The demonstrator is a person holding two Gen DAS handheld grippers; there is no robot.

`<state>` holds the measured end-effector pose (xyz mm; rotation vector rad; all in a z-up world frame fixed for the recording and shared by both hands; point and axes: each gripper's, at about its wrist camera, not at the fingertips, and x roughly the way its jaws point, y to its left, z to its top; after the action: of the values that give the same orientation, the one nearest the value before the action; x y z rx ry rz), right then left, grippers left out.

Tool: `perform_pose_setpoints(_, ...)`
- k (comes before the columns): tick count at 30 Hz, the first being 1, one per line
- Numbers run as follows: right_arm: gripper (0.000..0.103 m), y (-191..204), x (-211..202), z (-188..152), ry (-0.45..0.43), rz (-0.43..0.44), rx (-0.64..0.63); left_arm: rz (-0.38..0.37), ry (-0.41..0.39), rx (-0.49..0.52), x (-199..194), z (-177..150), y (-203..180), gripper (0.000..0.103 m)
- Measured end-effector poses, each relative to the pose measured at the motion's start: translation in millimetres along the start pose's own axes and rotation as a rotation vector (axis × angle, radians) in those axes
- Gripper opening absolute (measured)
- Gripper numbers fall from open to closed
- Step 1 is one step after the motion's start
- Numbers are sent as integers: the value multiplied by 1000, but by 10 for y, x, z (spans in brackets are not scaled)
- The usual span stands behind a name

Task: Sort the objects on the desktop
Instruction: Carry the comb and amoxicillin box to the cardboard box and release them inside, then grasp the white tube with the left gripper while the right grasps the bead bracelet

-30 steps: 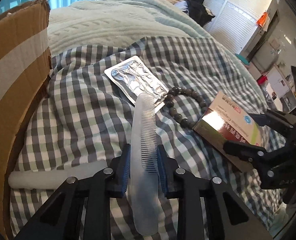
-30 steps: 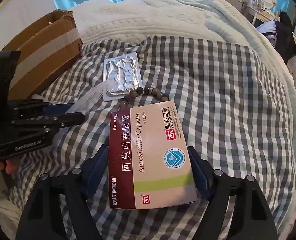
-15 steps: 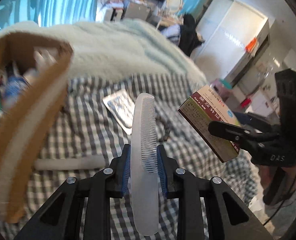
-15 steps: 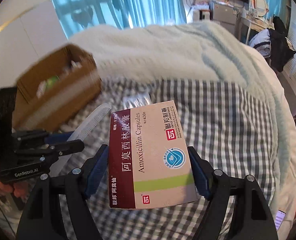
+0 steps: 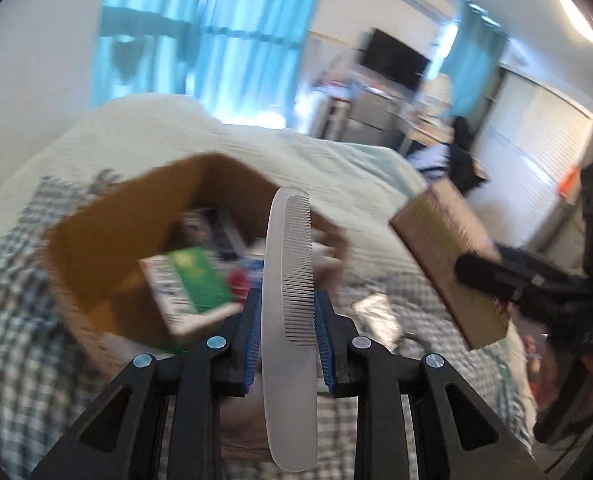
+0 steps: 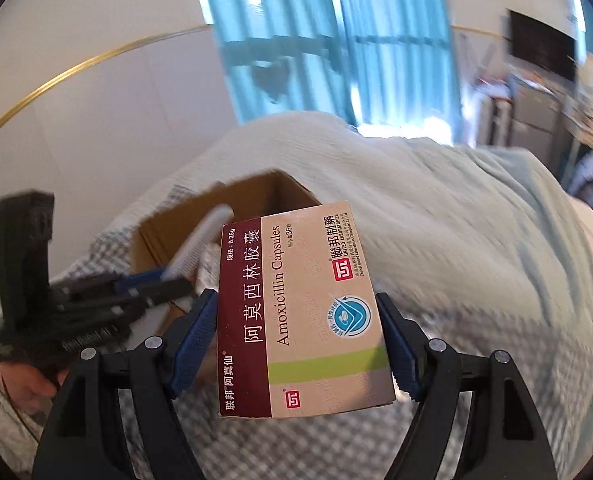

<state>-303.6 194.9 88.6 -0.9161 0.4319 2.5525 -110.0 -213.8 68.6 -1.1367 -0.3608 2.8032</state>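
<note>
My left gripper (image 5: pixel 287 312) is shut on a translucent white comb (image 5: pixel 286 280) and holds it in the air over the near rim of an open cardboard box (image 5: pixel 96 248). The box holds a green and white packet (image 5: pixel 192 284) and other blurred items. My right gripper (image 6: pixel 296 328) is shut on a beige and maroon Amoxicillin capsule box (image 6: pixel 300 312), also held in the air. That capsule box shows at the right of the left wrist view (image 5: pixel 448 256). The left gripper and comb show in the right wrist view (image 6: pixel 152 284) over the cardboard box (image 6: pixel 216 208).
A checked cloth (image 5: pixel 12 360) covers the bed under the box. A silver blister pack (image 5: pixel 376 312) lies on it to the right of the comb. A pale green blanket (image 6: pixel 476 240) lies behind. Blue curtains and furniture stand further back.
Both grippers have risen from the checked cloth and swung left toward the cardboard box, each still holding its object. The comb is now over the box's rim.
</note>
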Motion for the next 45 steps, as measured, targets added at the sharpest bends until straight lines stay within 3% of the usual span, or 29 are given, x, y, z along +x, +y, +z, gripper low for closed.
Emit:
perform_pose_setpoints(3, 76, 177, 414, 212, 25, 45, -13, 71, -8, -1, 37, 15, 195, 25)
perform_pose_setpoints(8, 79, 187, 762, 311, 43, 102, 51, 85, 47, -53, 272, 24, 412, 29)
perform_pose_setpoints(9, 83, 161, 743, 312, 24, 99, 60, 86, 66, -68, 316, 14, 443, 32)
perform_pose_setpoints(10, 91, 134, 725, 319, 10, 95, 64, 85, 73, -75, 330, -2, 455, 42)
perform_pose_setpoints(11, 92, 108, 683, 337, -9, 89, 69, 100, 70, -80, 344, -3, 473, 59)
perform_pose_setpoints(13, 92, 26, 572, 314, -35, 69, 74, 122, 47, -85, 312, -17, 479, 70)
perform_pose_setpoints(19, 92, -289, 218, 90, -48, -62, 70, 123, 30, -117, 202, 20, 393, 70)
perform_pose_setpoints(22, 92, -510, 33, -230, -21, -184, 59, 119, 22, -74, 163, 11, 201, 73)
perform_pose_setpoints(24, 92, -647, -57, -419, 2, -221, 90, 100, 20, -40, 140, -14, 13, 73)
perform_pose_setpoints(30, 92, -1115, -185, -965, 74, -278, 223, 11, 72, 34, 228, -192, -541, 75)
perform_pose_setpoints(38, 92, -1507, -42, -1451, 153, -309, 308, -62, 239, 108, 709, -653, -1093, 75)
perform_pose_setpoints(42, 92, -1610, 82, -1596, 179, -301, 319, -40, 305, 147, 1011, -926, -1210, 75)
perform_pose_setpoints(45, 92, -1693, 156, -1682, 194, -304, 324, -1, 336, 116, 1222, -1101, -1183, 75)
